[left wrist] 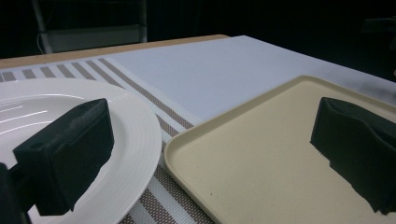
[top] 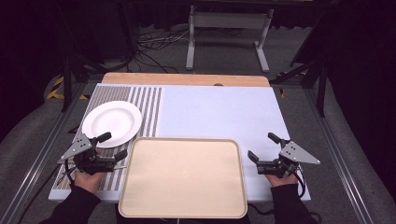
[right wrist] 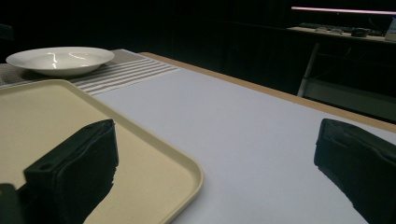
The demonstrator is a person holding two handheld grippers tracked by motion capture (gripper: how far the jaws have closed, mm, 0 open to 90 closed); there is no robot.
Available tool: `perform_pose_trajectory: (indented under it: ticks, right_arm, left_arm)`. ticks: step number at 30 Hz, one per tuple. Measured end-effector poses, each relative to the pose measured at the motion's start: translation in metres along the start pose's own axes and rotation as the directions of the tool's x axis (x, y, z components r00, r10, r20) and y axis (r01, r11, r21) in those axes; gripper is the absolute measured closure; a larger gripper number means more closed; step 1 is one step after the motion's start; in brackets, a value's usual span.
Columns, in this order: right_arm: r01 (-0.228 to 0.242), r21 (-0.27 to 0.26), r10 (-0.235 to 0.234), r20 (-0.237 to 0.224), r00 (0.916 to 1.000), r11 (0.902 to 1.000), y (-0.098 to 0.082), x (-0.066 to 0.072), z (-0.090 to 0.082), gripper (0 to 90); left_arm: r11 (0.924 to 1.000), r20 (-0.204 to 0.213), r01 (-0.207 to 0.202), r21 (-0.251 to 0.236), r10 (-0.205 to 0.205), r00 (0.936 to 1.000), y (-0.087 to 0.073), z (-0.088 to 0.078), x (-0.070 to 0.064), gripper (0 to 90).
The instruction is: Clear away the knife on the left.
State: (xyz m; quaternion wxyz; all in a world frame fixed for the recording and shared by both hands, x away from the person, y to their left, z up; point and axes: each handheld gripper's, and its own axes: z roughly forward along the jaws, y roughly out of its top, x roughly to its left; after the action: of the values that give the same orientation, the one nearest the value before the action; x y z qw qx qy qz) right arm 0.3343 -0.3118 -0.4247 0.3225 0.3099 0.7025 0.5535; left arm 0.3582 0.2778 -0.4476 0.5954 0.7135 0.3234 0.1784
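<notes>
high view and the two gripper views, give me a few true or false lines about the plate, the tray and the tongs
1. The white plate sits on the striped mat. True.
2. The beige tray holds a cup. False: the tray is bare.
3. Both the left tongs and the right tongs are open and hold nothing. True.
4. The plate lies inside the tray. False: it lies beside the tray's far left corner, on the mat.
5. The right tongs are clamped on the tray's rim. False: they are open, off the tray's right edge over the pale table cover.
</notes>
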Motion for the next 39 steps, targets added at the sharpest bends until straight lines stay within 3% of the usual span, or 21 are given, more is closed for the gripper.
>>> perform_pose_trajectory:
  ticks: [9,15,19,22,25,29,36,39]
  right_arm:
    - [-0.013,-0.002,0.013,-0.009,0.9999,0.9999,0.0,-0.001,-0.001,0.6]
    - [-0.01,-0.007,0.01,-0.01,0.9999,0.9999,0.0,-0.001,-0.001,0.6]
    - [-0.011,-0.007,0.011,-0.011,0.9999,0.9999,0.0,-0.001,-0.001,0.6]
    - [-0.01,-0.006,0.01,-0.011,0.9999,0.9999,0.0,-0.001,-0.001,0.6]
    - [-0.009,-0.003,0.009,-0.013,0.9999,1.0,0.0,-0.001,-0.001,0.6]
    - [-0.007,-0.003,0.007,-0.016,0.9999,1.0,0.0,-0.001,0.0,0.6]
    - [-0.008,0.001,0.008,-0.018,0.9998,1.0,0.0,-0.001,0.0,0.5]
    - [-0.011,0.003,0.011,-0.017,0.9998,0.9999,0.0,-0.001,0.0,0.6]
  left_arm:
    - [0.9992,0.024,-0.033,-0.023,0.033,0.9992,0.0,0.002,-0.002,0.2]
    - [0.999,0.044,-0.042,-0.014,0.043,0.9981,0.002,0.001,-0.003,0.1]
    - [0.9991,0.05,-0.031,-0.03,0.033,0.9982,0.004,0.003,-0.004,0.1]
    - [0.9989,0.078,-0.016,-0.044,0.019,0.9968,0.006,0.001,-0.004,0.1]
    - [0.9981,0.072,-0.014,-0.061,0.019,0.9973,0.007,0.001,-0.005,0.1]
    - [0.9988,0.089,0.013,-0.046,-0.009,0.996,0.013,-0.002,-0.007,0.1]
    - [0.9998,0.103,-0.007,-0.02,0.009,0.9947,0.018,-0.005,-0.008,1.0]
    - [0.9992,0.1,-0.036,-0.015,0.037,0.9943,0.022,-0.007,-0.01,0.7]
